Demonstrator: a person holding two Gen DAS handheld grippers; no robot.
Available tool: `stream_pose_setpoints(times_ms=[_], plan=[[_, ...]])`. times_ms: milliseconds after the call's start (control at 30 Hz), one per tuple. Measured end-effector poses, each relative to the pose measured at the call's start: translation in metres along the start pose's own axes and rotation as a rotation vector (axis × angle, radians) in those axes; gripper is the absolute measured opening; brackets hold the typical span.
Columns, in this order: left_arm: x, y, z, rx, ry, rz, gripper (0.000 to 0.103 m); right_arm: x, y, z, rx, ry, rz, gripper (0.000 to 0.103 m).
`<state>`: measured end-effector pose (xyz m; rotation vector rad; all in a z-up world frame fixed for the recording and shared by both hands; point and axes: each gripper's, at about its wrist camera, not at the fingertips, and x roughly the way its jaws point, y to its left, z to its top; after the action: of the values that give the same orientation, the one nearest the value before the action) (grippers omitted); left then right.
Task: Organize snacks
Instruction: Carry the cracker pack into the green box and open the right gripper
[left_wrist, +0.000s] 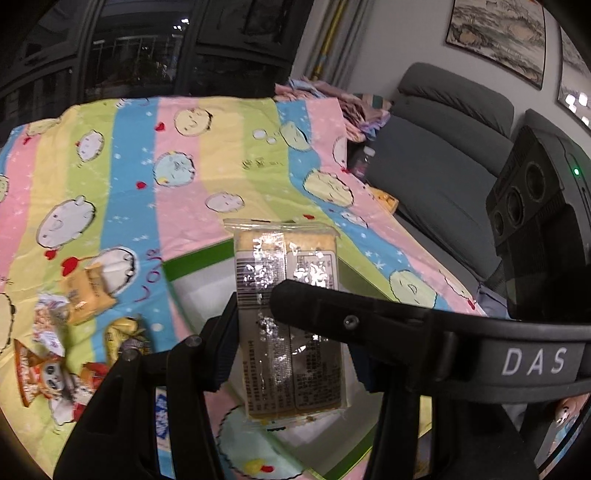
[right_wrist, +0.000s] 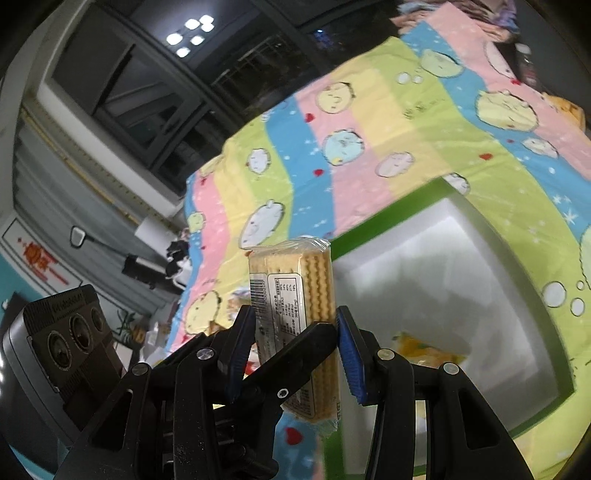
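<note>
Biscuits fill both grips. Left gripper (left_wrist: 291, 314) has its jaws drawn narrow onto a clear-wrapped cracker pack (left_wrist: 288, 295), the pack standing lengthwise between the fingers with its printed back facing the camera and its sealed top edge poking out past the fingertips. Right gripper (right_wrist: 295, 332) is likewise clamped on a second cracker pack (right_wrist: 295, 291), held edge-on so the wavy sides of the stacked biscuits show; the blue pads (right_wrist: 349, 354) press its flanks.

Both packs hang in the air above a striped cartoon blanket (left_wrist: 177, 158) that covers the whole surface. On it sits a white foam box (right_wrist: 461, 258) with a green rim — open-topped, its near corner and far edge plain in the right wrist view, and one yellow packet (right_wrist: 424, 350) lying on its floor; most of the inside is bare. From the left wrist view the same box lies under and behind the held pack.

Loose snack packets (left_wrist: 74, 325) are heaped on the blanket at the lower left, well apart from the box. Beyond the blanket's right edge stands a grey sofa (left_wrist: 443, 166); behind its far edge — dark windows (left_wrist: 147, 48). The middle stretch of blanket is unoccupied.
</note>
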<state>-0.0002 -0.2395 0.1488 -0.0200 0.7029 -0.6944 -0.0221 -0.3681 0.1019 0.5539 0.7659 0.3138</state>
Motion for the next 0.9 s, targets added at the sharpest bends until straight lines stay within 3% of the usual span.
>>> stream_pose_setpoints(times_ms=[533,900], plan=[[0.072,0.0,-0.019,-0.078,0.192,-0.019,0.051,0.035,-0.062,0.003,0.089,0.146,-0.102,0.047],[0.085,0.0,-0.025,-0.086,0.244,0.008,0.05,0.048,-0.078,-0.001,0.134,0.196,-0.122,0.047]])
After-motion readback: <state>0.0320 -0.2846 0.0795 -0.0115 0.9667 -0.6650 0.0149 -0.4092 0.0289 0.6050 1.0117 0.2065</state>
